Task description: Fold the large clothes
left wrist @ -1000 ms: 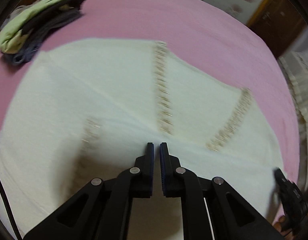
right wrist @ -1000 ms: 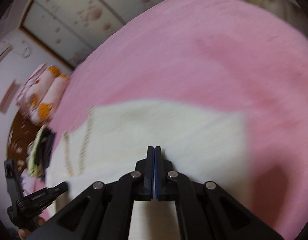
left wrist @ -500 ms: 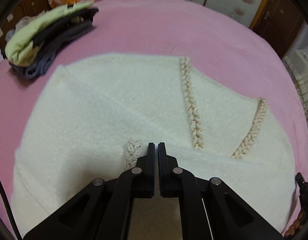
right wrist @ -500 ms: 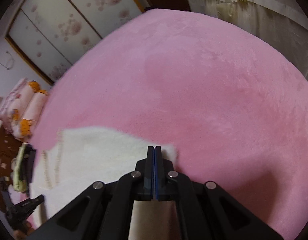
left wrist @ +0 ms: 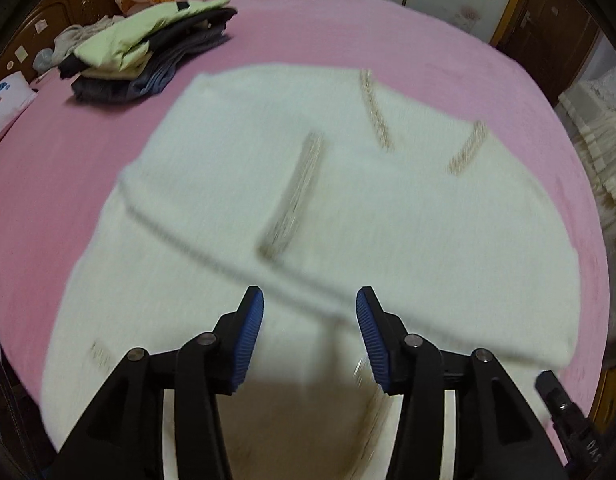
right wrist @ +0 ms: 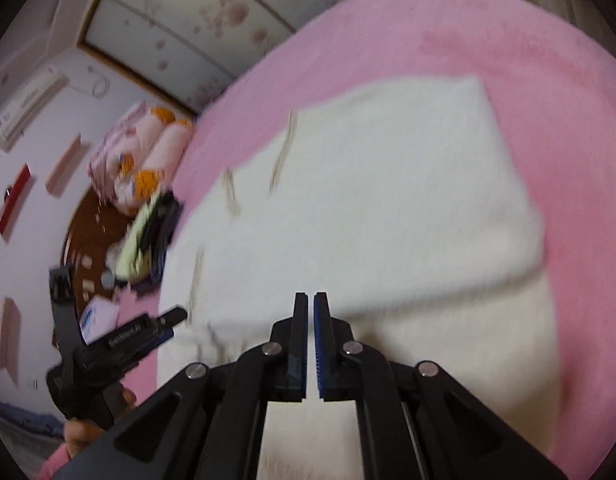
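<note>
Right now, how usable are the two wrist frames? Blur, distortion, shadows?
Left wrist: motion blur smears the cream garment and its trim; the folded pile stays sharper; tongs cast a shadow near the bottom. Right wrist: heavier blur throughout, strong fisheye curving the pink bed.

Sweater [left wrist: 340, 208] on bed [left wrist: 348, 24] — clothes pile [left wrist: 148, 48] far-left.

Motion blur smears my fluffy cream knitted garment [left wrist: 348, 208] and its beaded trim strips [left wrist: 296, 196]; its near hem runs off the bottom edge.
</note>
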The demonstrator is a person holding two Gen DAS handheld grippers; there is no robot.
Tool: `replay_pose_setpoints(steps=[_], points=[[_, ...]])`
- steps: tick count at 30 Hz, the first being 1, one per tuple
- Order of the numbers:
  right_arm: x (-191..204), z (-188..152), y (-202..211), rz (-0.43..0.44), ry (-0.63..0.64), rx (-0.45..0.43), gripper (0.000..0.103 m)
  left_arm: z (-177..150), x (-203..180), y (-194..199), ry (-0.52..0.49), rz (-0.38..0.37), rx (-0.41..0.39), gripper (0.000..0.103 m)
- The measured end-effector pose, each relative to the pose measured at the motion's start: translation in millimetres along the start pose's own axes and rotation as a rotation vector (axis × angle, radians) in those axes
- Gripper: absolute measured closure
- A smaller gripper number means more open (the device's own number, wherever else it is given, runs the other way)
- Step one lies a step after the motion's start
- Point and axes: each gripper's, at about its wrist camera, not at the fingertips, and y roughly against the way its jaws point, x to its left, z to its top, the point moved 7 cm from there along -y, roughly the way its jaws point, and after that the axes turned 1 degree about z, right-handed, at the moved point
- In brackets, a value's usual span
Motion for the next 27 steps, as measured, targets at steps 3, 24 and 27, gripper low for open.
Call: replay_pose_setpoints(steps=[3,24,27], points=[[16,-40,6,0.010,-0.001,0.085,0.100,-36,23,13,0.014,-0.004,0.077,0.055],[23,-217,102,-0.320,-0.334,-0.071,0.073,-147,192,94,-0.156,-0.034,0.176,0.033],[16,-235,117,-0.364,-0.368,-0.075,0.073,-154,213,97,-0.171,-0.022,0.193,0.030]])
